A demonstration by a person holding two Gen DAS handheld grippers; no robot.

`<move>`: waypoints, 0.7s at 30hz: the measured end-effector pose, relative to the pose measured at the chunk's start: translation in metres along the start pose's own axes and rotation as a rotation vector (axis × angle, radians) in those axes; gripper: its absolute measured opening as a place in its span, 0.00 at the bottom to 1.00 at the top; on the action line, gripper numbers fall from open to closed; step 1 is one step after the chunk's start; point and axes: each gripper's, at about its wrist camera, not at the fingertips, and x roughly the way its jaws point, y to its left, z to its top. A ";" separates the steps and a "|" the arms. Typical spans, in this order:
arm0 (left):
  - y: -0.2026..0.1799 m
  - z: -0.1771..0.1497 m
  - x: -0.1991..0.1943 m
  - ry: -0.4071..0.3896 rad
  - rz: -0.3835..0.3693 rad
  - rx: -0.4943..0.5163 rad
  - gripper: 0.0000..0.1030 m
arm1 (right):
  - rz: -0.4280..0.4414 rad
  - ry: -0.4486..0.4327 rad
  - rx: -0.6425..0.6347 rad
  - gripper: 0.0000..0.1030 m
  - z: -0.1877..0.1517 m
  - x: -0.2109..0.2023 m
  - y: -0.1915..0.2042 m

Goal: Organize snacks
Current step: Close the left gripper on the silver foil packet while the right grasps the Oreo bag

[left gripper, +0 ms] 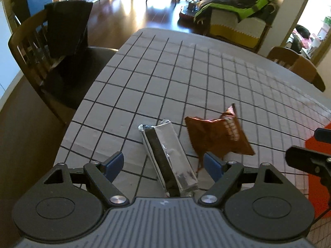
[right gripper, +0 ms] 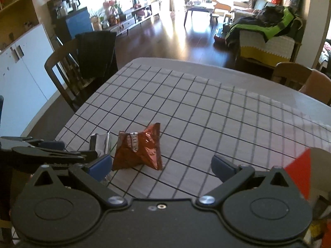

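Note:
A long silver-wrapped bar [left gripper: 169,159] lies on the grid-patterned tablecloth [left gripper: 186,78]. It sits between the wide-apart blue pads of my left gripper [left gripper: 164,165], which is open and not pressing on it. A crumpled brown foil snack bag [left gripper: 217,136] lies just right of the bar. In the right wrist view the same bag [right gripper: 138,150] is ahead of my open right gripper [right gripper: 162,165], close to its left fingertip [right gripper: 101,164], with nothing between the pads. The silver bar [right gripper: 101,141] peeks out behind my left gripper [right gripper: 47,153].
A red-orange container [right gripper: 300,169] stands at the right, beside my right gripper [left gripper: 306,159]. A wooden chair draped with black cloth [left gripper: 66,31] is at the table's left edge. Another chair [right gripper: 298,78] stands at the far right corner.

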 end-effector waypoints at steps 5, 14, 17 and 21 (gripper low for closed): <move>0.000 0.000 0.020 0.025 0.032 -0.014 0.82 | -0.003 0.049 0.046 0.99 0.012 0.034 0.006; -0.004 -0.001 0.035 0.045 0.049 -0.015 0.82 | -0.002 0.145 0.101 0.98 0.024 0.085 0.013; -0.004 0.001 0.040 0.050 0.065 -0.022 0.82 | -0.010 0.177 0.086 0.98 0.027 0.098 0.021; -0.004 0.003 0.045 0.058 0.077 -0.031 0.82 | -0.035 0.202 0.070 0.97 0.029 0.111 0.026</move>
